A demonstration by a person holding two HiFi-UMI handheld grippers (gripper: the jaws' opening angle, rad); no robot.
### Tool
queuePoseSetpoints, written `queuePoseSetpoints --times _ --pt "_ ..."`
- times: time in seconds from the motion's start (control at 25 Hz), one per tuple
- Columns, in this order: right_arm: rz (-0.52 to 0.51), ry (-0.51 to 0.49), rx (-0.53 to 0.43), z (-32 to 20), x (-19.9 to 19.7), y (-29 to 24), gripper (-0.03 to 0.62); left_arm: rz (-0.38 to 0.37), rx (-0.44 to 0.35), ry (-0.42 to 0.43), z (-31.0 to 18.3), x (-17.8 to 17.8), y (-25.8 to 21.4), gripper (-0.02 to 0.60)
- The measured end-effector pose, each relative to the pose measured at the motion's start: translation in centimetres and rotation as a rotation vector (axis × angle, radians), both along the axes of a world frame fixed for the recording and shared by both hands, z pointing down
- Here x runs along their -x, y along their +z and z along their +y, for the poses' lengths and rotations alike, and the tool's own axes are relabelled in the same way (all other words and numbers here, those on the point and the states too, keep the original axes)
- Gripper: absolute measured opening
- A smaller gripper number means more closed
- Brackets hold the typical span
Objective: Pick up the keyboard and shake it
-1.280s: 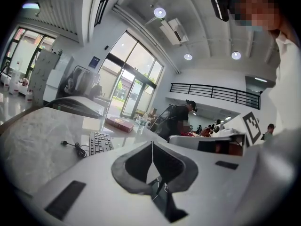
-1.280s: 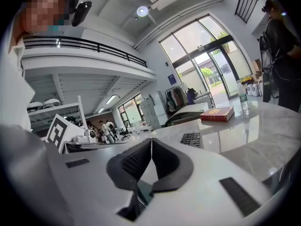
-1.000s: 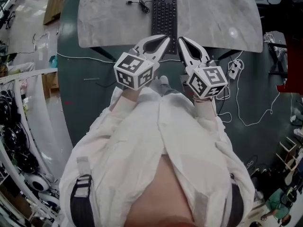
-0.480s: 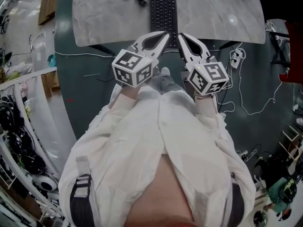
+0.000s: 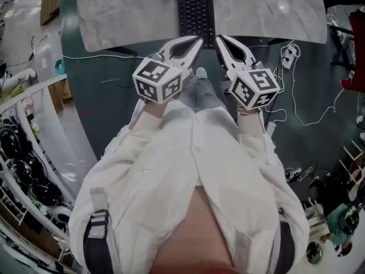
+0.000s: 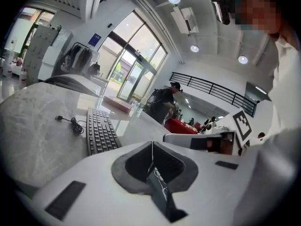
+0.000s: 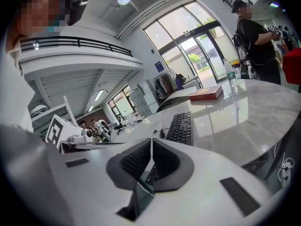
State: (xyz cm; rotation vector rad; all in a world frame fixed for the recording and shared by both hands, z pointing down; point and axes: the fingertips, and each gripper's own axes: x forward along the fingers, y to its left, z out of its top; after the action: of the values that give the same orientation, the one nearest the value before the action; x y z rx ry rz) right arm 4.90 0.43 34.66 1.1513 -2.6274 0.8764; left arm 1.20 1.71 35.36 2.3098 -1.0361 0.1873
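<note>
Head view: the long black keyboard [image 5: 195,10] lies untouched, end-on, on the grey marble worktop [image 5: 125,16]. The left gripper [image 5: 197,39] and right gripper [image 5: 218,39] hang side by side just short of its near end, probably lining up a two-sided lift. Left gripper view: jaws pressed together, empty. Right gripper view: likewise closed on nothing.

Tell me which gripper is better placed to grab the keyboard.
Right, slightly: the keyboard lies straight ahead of the right gripper, but off to one side of the left gripper. Both are shut and empty.
</note>
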Motion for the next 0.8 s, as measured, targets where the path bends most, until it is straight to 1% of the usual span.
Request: queuePoseSetpoints --times 0.24,0.52,0.8 --pt "-0.007 -0.002 0.049 -0.2 0.3 2.4 0.031 0.0 0.049 0.017 -0.1 -0.4 2.6 0.015" --pt "0.002 -0.017 0.096 -0.3 1.2 5.1 0.031 0.005 0.1 0.01 -0.1 0.3 5.4 0.015" --pt "0.016 -0.011 0.126 -0.9 0.9 7.4 0.032 0.009 0.133 0.012 -0.6 0.0 7.6 0.015"
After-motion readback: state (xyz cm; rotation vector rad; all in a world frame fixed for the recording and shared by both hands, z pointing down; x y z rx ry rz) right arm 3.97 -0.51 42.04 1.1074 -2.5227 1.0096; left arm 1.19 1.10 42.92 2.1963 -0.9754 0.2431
